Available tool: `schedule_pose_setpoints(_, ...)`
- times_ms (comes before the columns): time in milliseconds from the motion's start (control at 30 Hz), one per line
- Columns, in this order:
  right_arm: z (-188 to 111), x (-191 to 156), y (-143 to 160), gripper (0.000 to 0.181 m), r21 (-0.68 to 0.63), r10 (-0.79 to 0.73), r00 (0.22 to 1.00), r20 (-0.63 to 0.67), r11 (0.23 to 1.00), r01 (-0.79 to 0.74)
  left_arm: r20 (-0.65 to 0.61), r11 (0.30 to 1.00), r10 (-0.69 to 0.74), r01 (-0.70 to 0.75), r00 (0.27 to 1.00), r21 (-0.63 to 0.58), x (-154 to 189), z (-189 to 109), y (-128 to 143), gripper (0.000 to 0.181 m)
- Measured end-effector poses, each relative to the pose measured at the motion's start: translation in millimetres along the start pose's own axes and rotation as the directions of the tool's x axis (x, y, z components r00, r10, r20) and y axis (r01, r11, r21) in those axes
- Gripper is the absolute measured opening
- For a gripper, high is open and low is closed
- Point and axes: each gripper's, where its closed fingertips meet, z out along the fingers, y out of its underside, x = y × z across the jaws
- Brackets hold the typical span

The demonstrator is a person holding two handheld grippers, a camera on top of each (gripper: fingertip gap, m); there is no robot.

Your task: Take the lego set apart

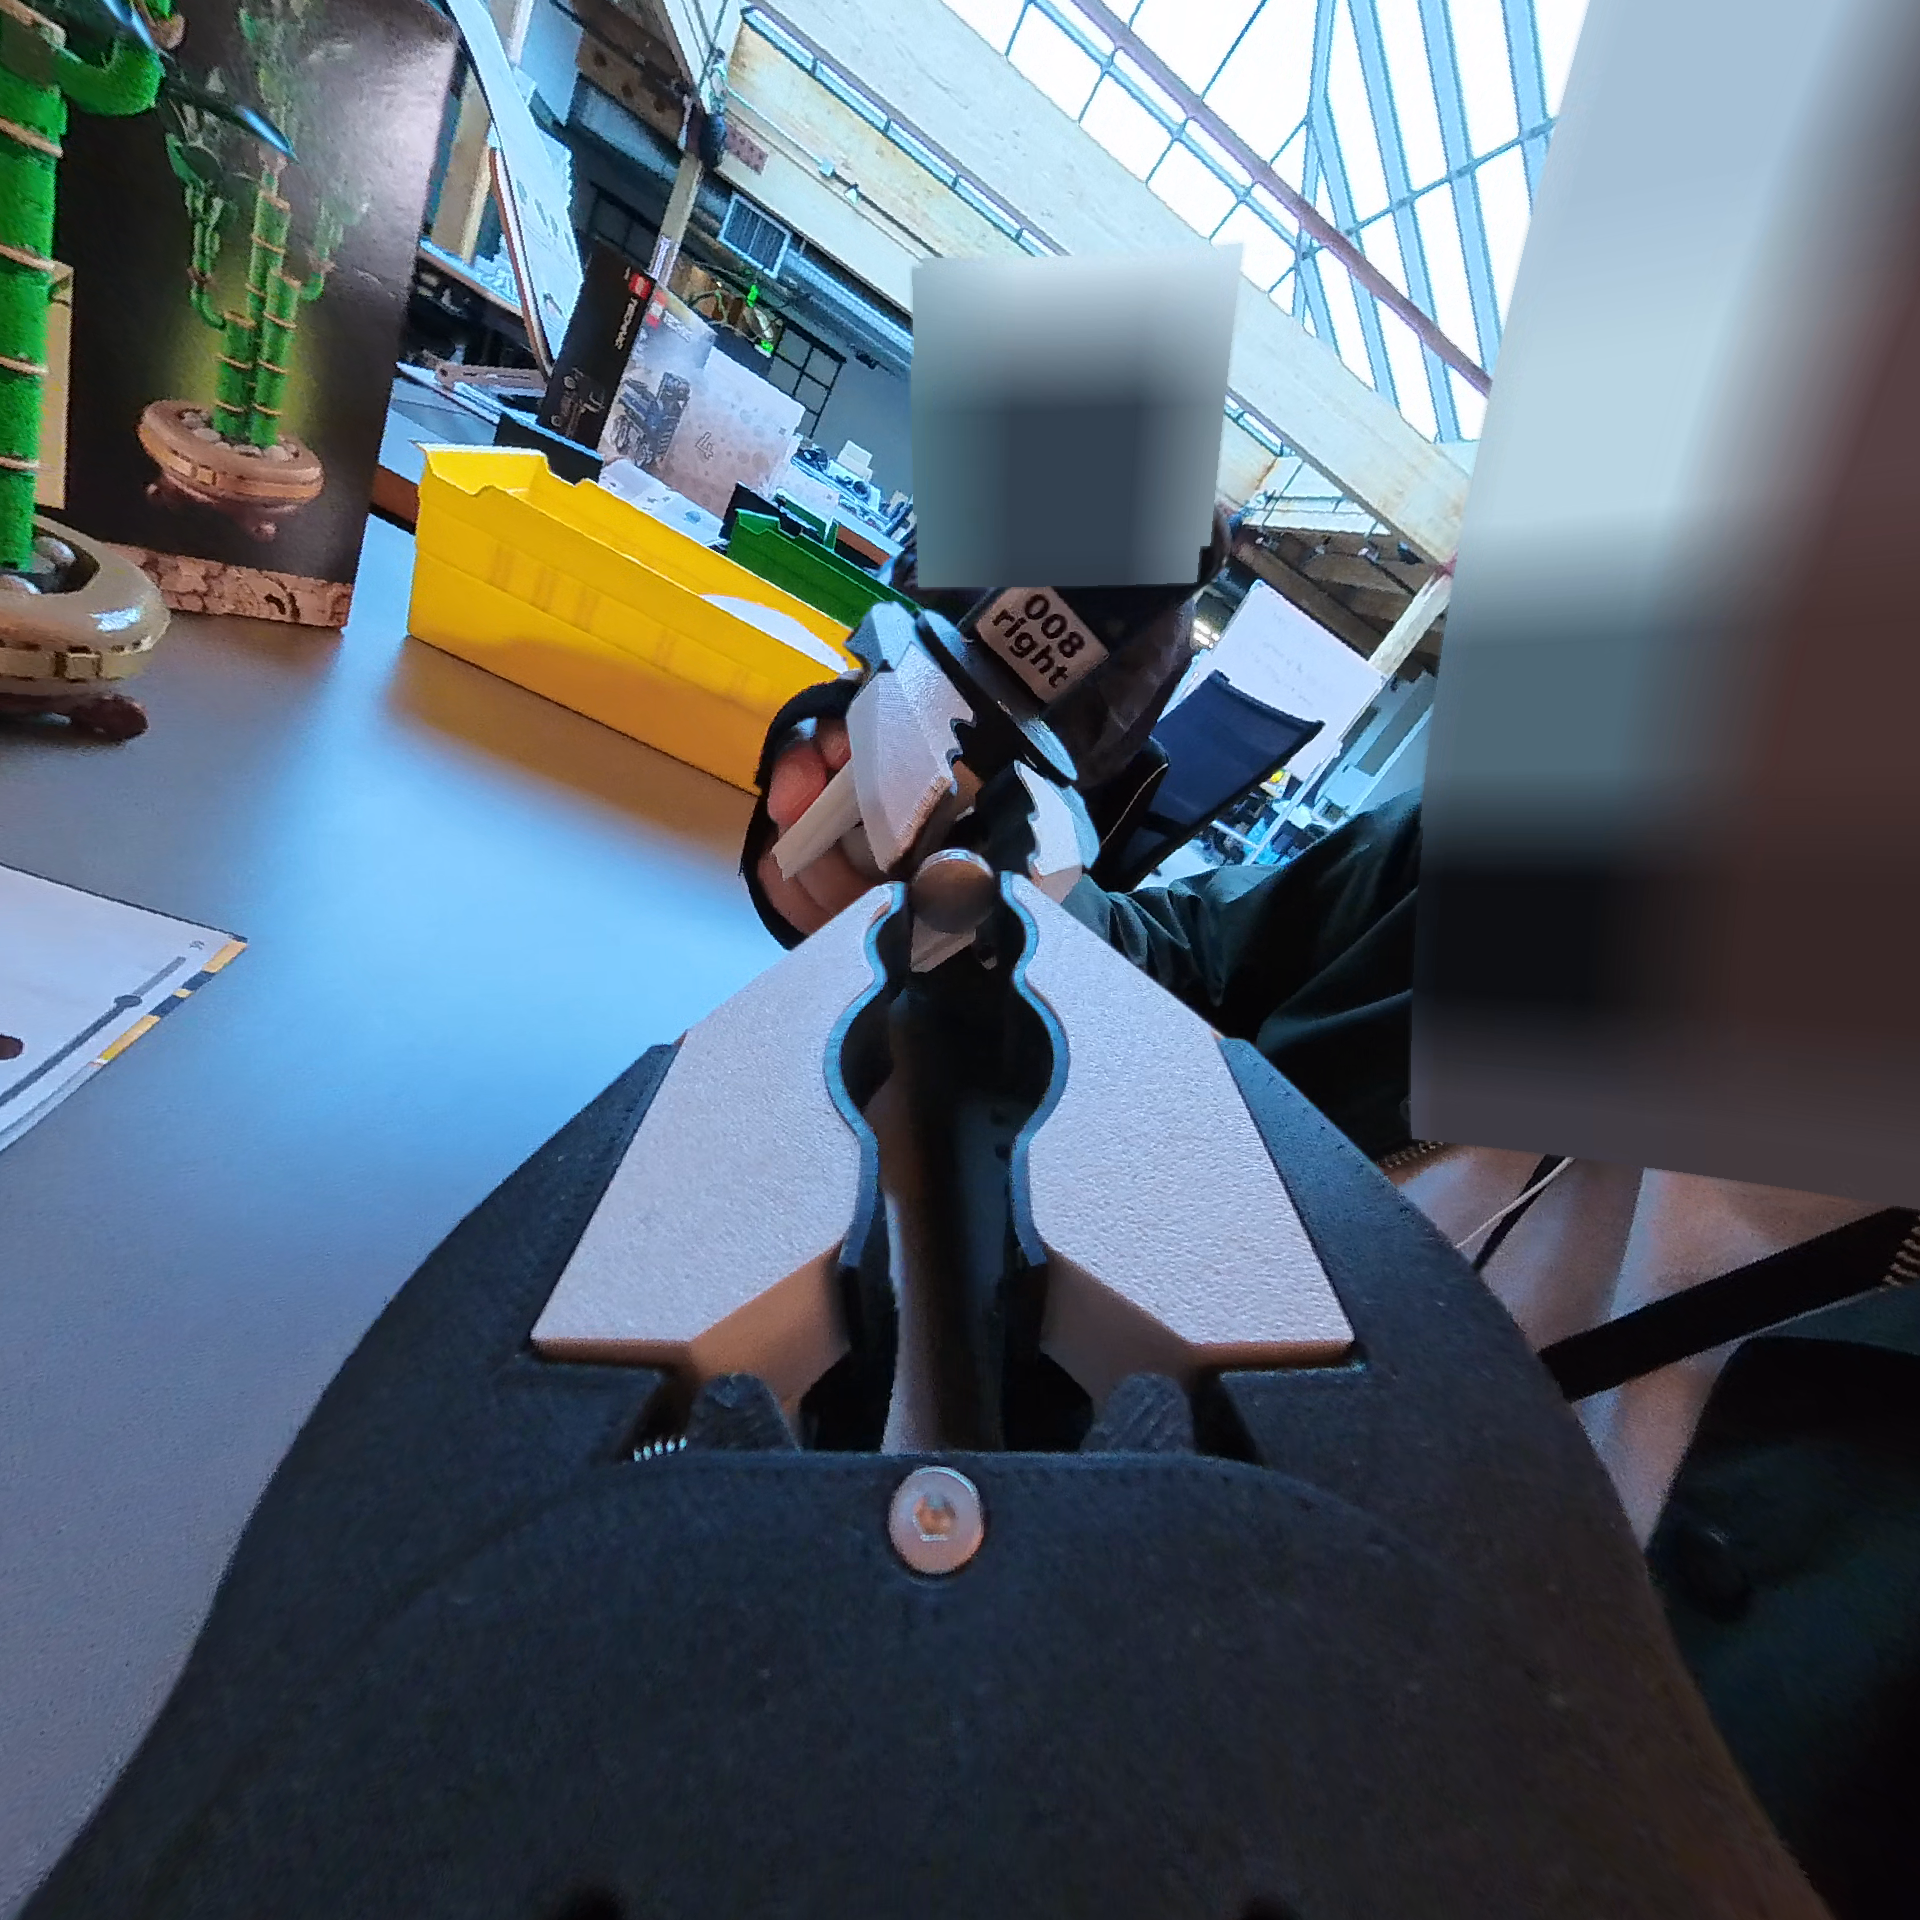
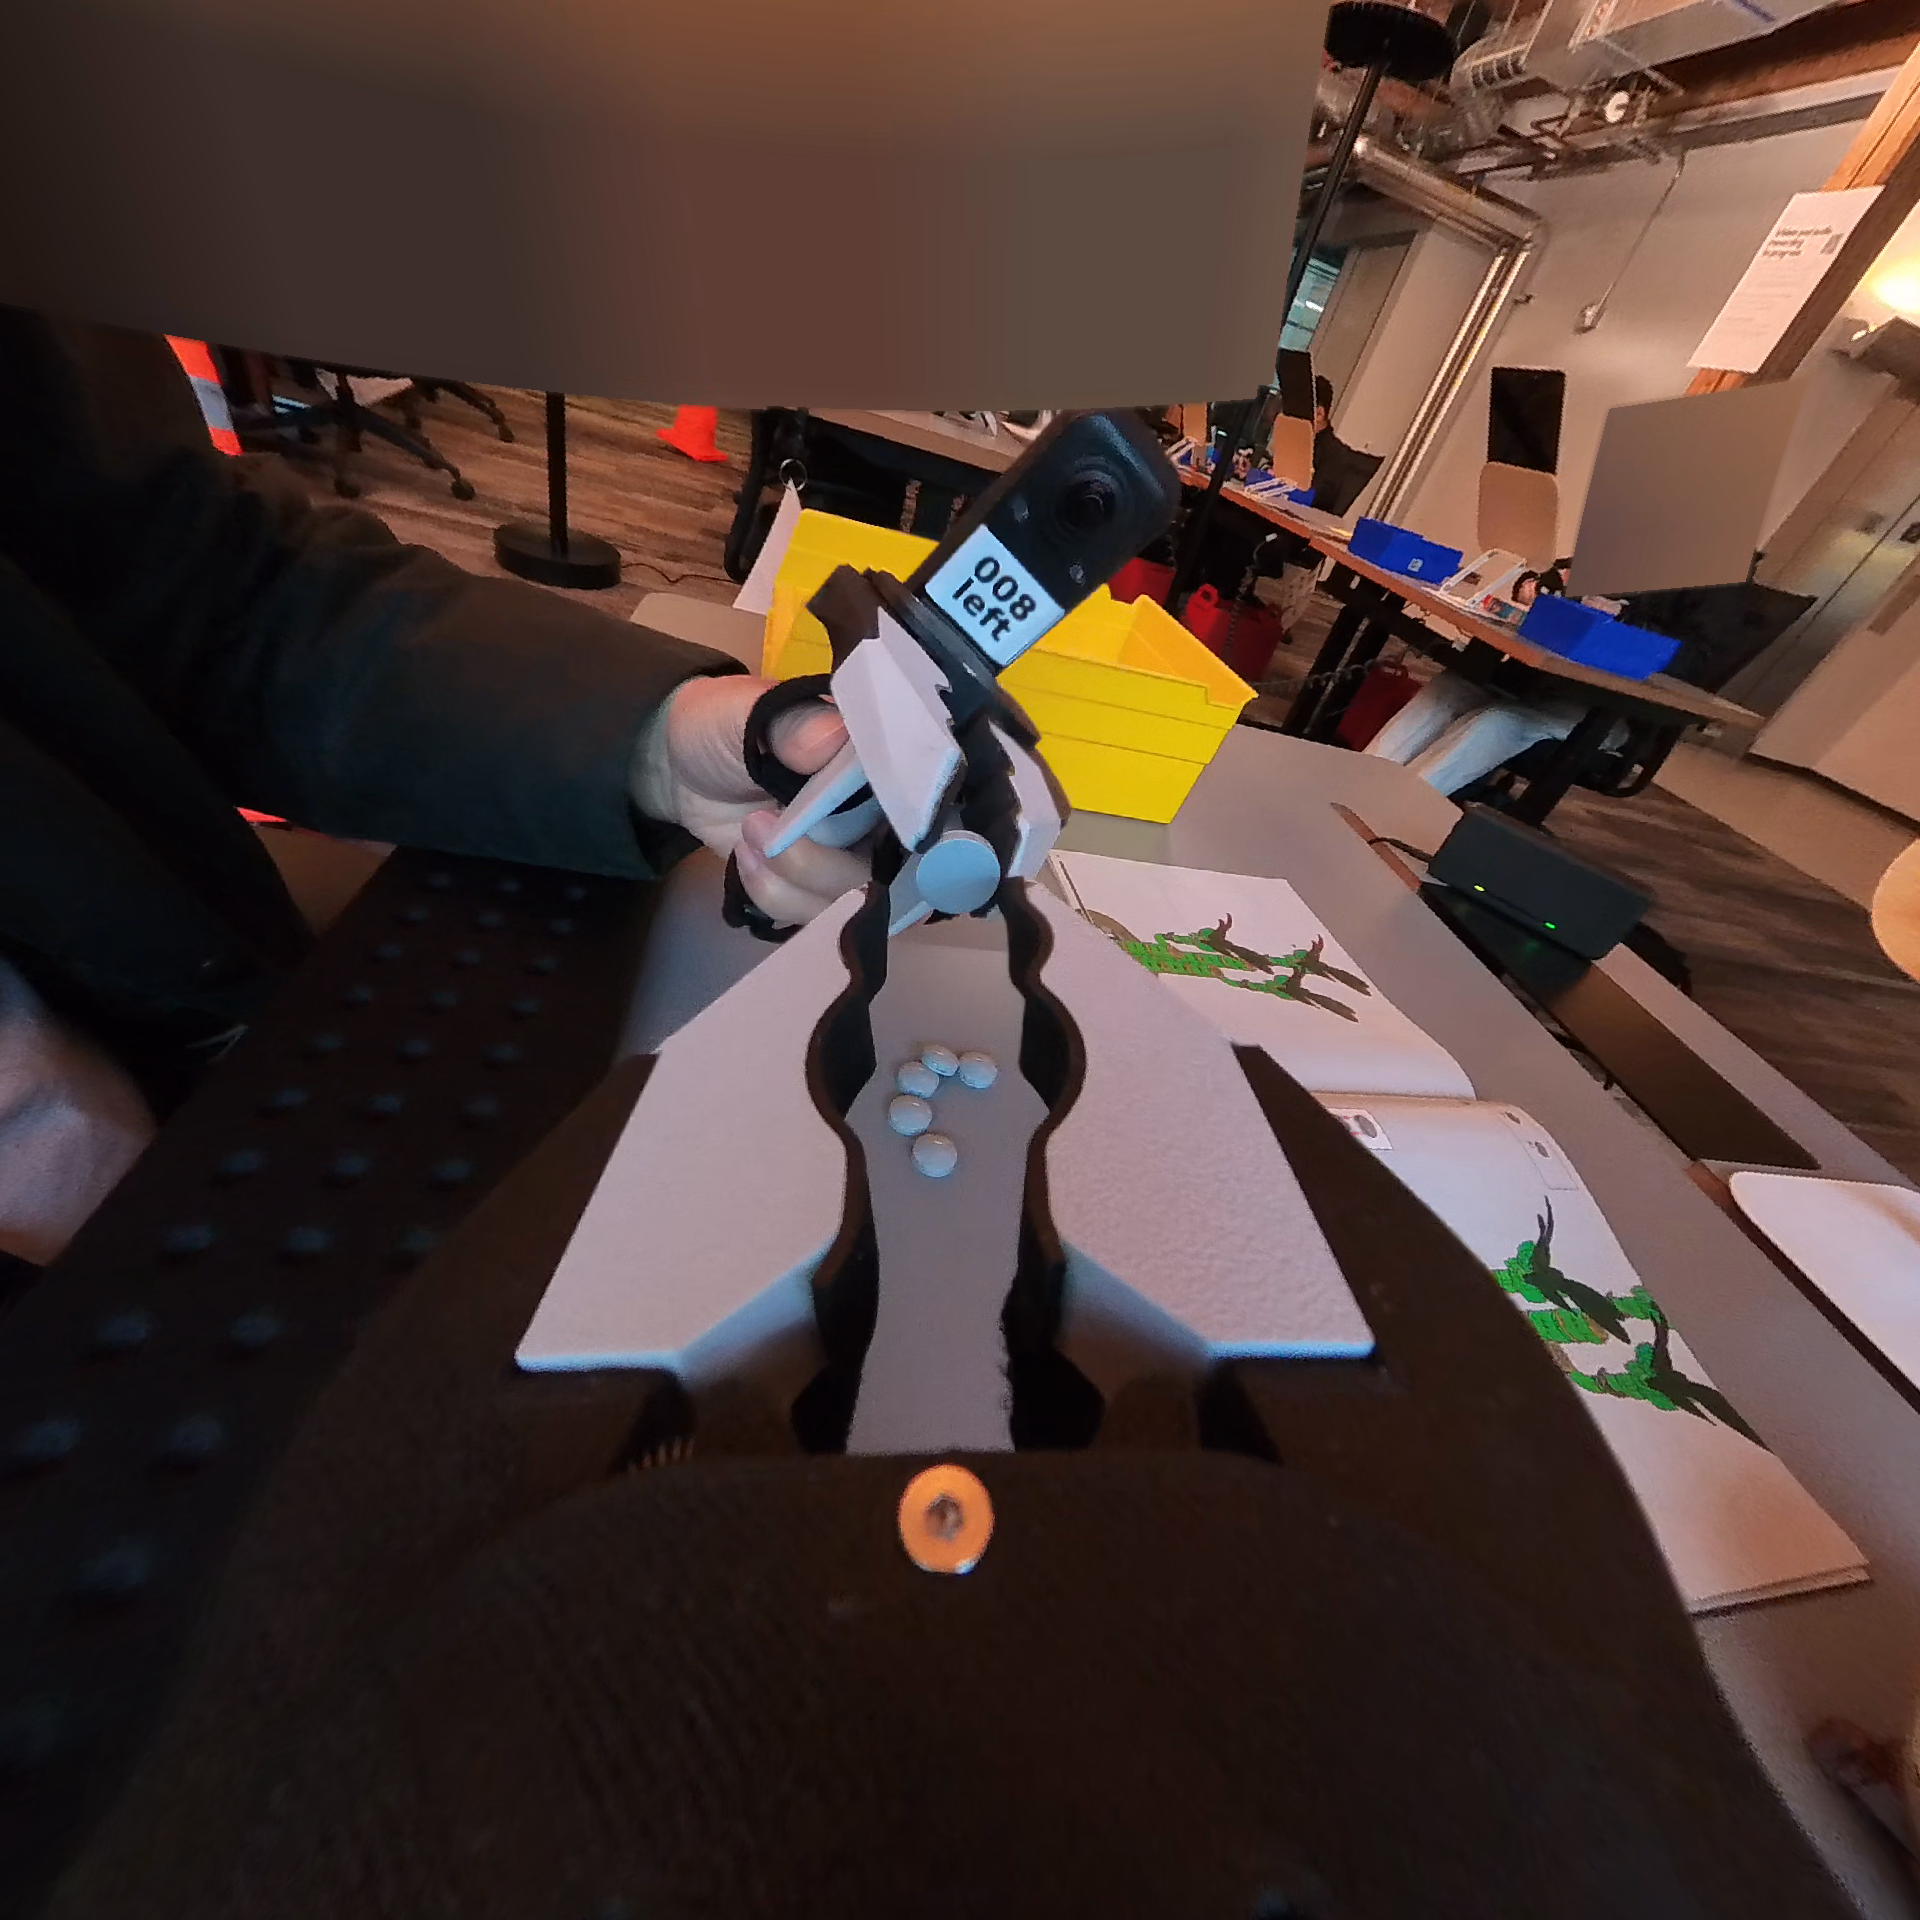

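A small grey round lego piece (image 1: 951,891) on a short pale stub is held in the air between both grippers, which point at each other tip to tip. My left gripper (image 1: 951,904) is shut on it from the near side. My right gripper (image 2: 945,914) closes around the same piece (image 2: 958,873) from the other side. Several loose grey round studs (image 2: 935,1101) lie on the grey table (image 2: 1299,790) below. The green bamboo lego model (image 1: 21,312) on its tan base stands at the far left.
The set's box (image 1: 239,312) stands behind the model. A yellow bin (image 1: 582,603) and a green bin (image 1: 800,561) sit farther back. An open instruction booklet (image 2: 1247,987) lies to the right, near a black power box (image 2: 1527,883). A dark studded plate (image 2: 312,1039) lies to the left. The tips of both grippers are at nearly the same place.
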Motion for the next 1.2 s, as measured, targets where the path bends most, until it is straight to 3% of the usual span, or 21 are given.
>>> schedule_pose_setpoints(1200,-0.4,2.3,4.5,0.014,-0.032,-0.026,1.0,-0.016,0.999,0.026,0.023,0.999,-0.03,0.03,0.999,-0.021,-6.2,1.4,5.9,0.018)
